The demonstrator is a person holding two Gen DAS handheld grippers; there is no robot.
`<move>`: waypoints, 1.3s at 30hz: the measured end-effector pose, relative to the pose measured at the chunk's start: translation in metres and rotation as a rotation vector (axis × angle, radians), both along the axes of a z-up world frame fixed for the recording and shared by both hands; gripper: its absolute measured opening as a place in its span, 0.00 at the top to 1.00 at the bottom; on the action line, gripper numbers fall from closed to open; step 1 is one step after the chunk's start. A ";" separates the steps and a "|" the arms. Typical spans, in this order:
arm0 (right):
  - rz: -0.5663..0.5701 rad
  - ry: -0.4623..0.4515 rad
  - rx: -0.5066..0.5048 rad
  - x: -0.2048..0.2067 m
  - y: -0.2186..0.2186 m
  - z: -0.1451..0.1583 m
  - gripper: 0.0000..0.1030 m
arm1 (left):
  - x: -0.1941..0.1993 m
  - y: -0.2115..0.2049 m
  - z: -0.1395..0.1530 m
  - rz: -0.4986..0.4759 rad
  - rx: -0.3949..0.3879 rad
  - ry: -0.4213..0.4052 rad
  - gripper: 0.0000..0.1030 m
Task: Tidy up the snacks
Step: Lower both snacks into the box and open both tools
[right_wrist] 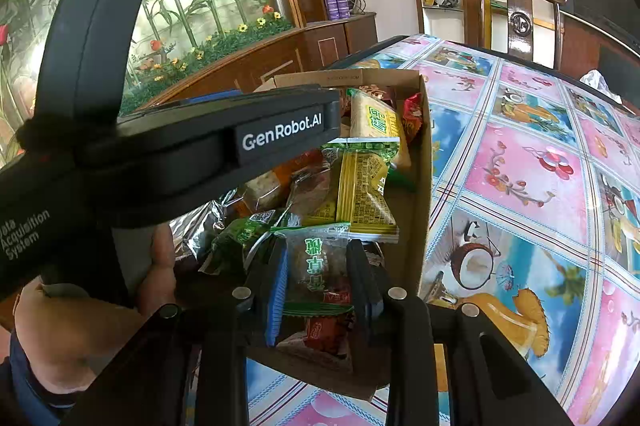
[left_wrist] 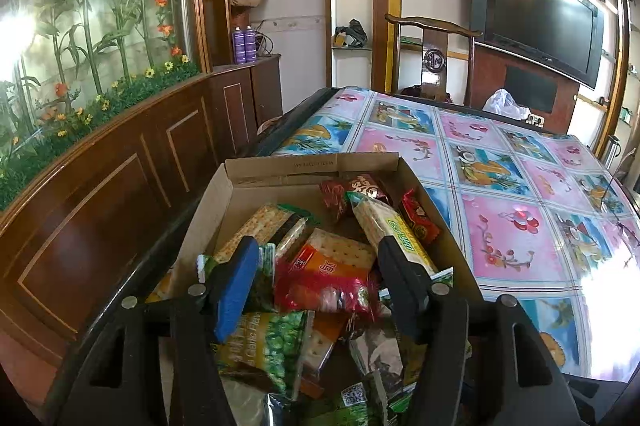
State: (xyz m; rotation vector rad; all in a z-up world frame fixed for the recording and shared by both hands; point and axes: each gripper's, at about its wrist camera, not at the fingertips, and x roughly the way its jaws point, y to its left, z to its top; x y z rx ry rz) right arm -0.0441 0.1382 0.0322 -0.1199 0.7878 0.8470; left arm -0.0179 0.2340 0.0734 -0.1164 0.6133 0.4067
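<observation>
Crinkly clear-film snack packet (right_wrist: 320,266), light and slippery, pinched mid-body by right gripper (right_wrist: 322,280); left gripper (left_wrist: 316,262) half-open over cardboard box (left_wrist: 240,186), empty.

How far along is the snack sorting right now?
Little looks done: the cardboard box holds a mixed heap, and no sorted group shows on the tablecloth. In hand: the right claw grips a clear packet with green print; the left claw stands open around a red packet. Nearly all the heap is left.
</observation>
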 end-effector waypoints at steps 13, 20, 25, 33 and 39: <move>0.014 -0.005 -0.006 -0.002 0.003 0.003 0.64 | -0.001 0.002 0.002 0.003 0.001 -0.004 0.33; 0.022 -0.012 -0.012 -0.005 0.006 0.002 0.60 | -0.001 0.000 0.001 0.003 0.001 -0.004 0.30; 0.022 -0.014 -0.012 -0.006 0.006 0.002 0.58 | -0.001 0.000 0.002 0.004 0.003 -0.005 0.26; 0.018 -0.018 -0.012 -0.007 0.006 0.002 0.56 | -0.002 0.001 0.002 0.005 0.003 -0.008 0.20; 0.019 -0.021 -0.013 -0.007 0.005 0.002 0.55 | -0.002 0.001 0.004 0.005 0.003 -0.009 0.16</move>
